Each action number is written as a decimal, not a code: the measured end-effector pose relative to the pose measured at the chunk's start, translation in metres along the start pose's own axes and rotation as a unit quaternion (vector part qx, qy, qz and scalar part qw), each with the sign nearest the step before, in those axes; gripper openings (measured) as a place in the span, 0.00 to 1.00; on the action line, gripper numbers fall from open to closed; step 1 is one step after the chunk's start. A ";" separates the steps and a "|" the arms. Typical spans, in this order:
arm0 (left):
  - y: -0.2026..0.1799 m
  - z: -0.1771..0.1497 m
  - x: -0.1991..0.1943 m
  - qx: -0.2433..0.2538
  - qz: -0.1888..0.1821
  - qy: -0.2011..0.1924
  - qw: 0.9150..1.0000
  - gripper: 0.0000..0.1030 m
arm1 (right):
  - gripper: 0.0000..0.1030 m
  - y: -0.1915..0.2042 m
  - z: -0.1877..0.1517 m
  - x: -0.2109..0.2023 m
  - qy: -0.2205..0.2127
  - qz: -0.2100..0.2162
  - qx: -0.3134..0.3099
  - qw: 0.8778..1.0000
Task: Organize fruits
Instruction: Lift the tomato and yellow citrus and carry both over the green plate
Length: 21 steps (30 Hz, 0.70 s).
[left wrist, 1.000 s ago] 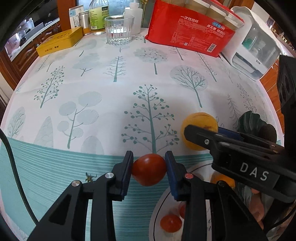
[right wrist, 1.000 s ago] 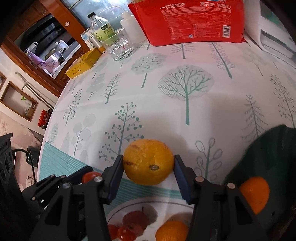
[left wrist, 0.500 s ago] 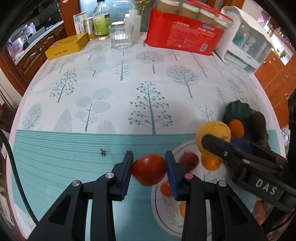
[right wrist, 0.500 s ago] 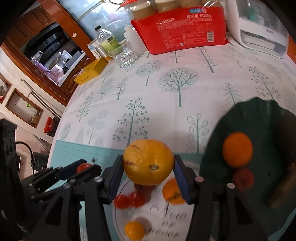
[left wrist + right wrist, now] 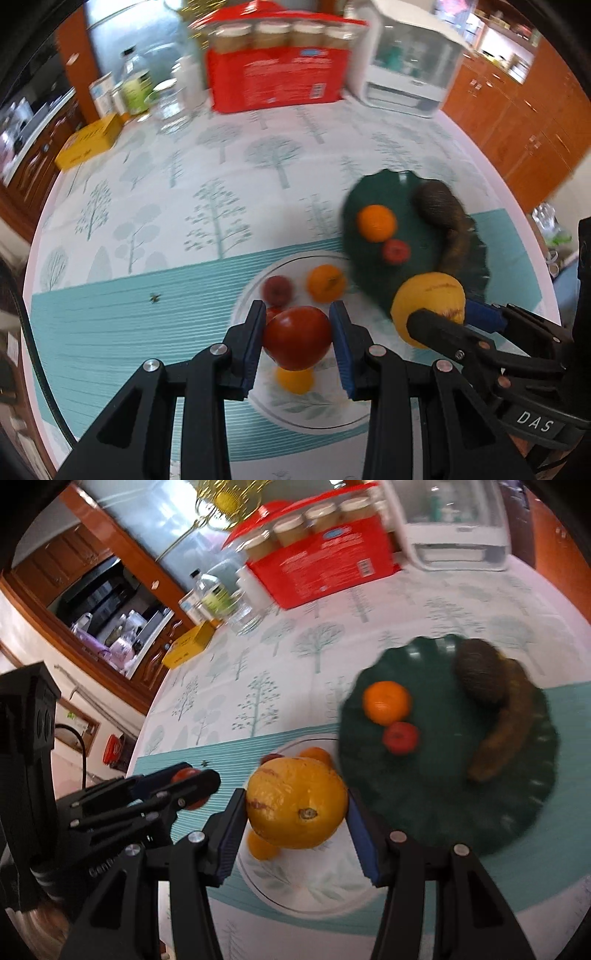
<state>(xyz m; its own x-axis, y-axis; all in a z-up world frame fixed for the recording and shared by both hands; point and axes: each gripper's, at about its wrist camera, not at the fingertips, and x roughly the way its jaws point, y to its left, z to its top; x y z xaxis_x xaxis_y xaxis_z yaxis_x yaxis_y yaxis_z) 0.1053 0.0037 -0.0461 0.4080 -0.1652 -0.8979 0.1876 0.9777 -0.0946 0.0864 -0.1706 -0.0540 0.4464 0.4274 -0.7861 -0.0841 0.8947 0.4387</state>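
1. The worktop [image 5: 155,192] is covered by a cloth printed with pale trees and a teal striped band near the front edge.
2. At its far side stand a red carton [image 5: 277,81] topped with jars, a white appliance [image 5: 410,70], a bottle, a glass and a yellow box [image 5: 90,142].
3. A dark green scalloped plate [image 5: 517,812] holds an orange [image 5: 386,702], a small red fruit [image 5: 400,737], a brown banana-shaped fruit [image 5: 506,731] and a dark round one [image 5: 480,674].
4. Touching its left edge lies a white plate [image 5: 317,410] with leaf decoration, carrying an orange [image 5: 327,282], a dark red fruit [image 5: 276,288] and a small yellow-orange one [image 5: 295,380].
5. The right gripper [image 5: 295,825] is clenched on a large yellow citrus [image 5: 297,806], held above the meeting edges of the two plates.
6. The left gripper [image 5: 297,338] is clamped on a red tomato [image 5: 297,338], held in the air over the white plate.
7. A tiny dark speck [image 5: 154,297] sits on the teal band, left of the white plate.
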 end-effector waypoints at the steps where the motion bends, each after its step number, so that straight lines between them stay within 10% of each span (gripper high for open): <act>1: -0.010 0.003 -0.002 0.008 -0.003 -0.003 1.000 0.33 | 0.52 -0.006 -0.001 -0.007 -0.005 -0.008 0.001 1.000; 21: -0.120 0.077 0.032 0.066 -0.010 -0.027 0.997 0.33 | 0.52 -0.120 0.041 -0.067 -0.070 -0.116 0.012 0.991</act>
<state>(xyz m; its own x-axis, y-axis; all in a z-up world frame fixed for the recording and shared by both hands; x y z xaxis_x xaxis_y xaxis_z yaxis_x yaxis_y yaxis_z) 0.1648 -0.1294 -0.0307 0.4502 -0.1957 -0.8712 0.3119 0.9487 -0.0520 0.1032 -0.3120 -0.0361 0.5713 0.1876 -0.7990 0.0551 0.9626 0.2654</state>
